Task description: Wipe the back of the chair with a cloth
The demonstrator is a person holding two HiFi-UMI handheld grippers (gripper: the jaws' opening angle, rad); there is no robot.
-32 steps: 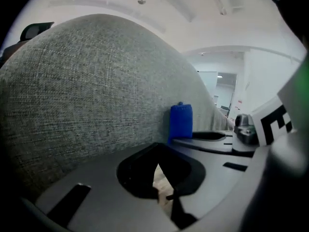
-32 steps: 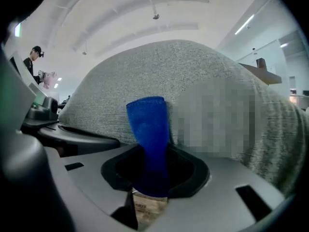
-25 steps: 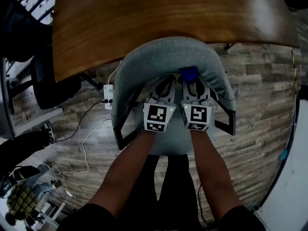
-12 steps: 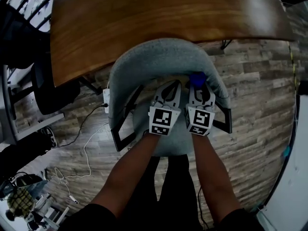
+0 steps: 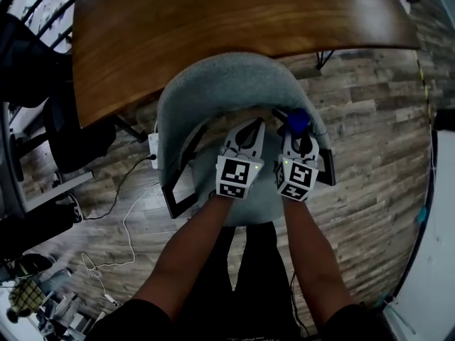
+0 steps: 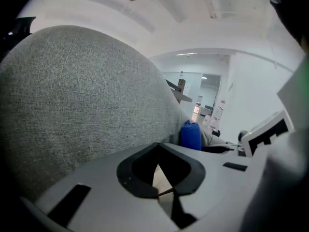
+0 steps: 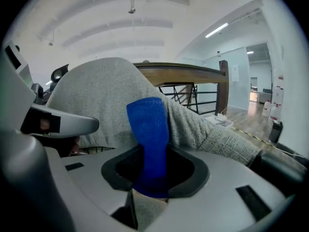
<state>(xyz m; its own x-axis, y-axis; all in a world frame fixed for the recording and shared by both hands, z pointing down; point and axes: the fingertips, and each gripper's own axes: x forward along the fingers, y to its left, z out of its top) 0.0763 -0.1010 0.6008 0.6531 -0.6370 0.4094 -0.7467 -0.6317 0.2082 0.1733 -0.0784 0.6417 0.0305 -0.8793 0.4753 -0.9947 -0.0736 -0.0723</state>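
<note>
Right gripper has slid rightward — blue cloth clamped against chair back.

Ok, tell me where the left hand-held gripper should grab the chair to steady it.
Probably the black arm frame on the person's left of the chair: it is a slim bar that open jaws could straddle from above. The left hand-held gripper is shut and empty, so open it first.

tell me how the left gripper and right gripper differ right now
The right gripper is shut on a blue cloth; the left gripper is shut on nothing. The right gripper is near the grey chair back's right end, the left gripper nearer its middle. Both point at the chair back.
</note>
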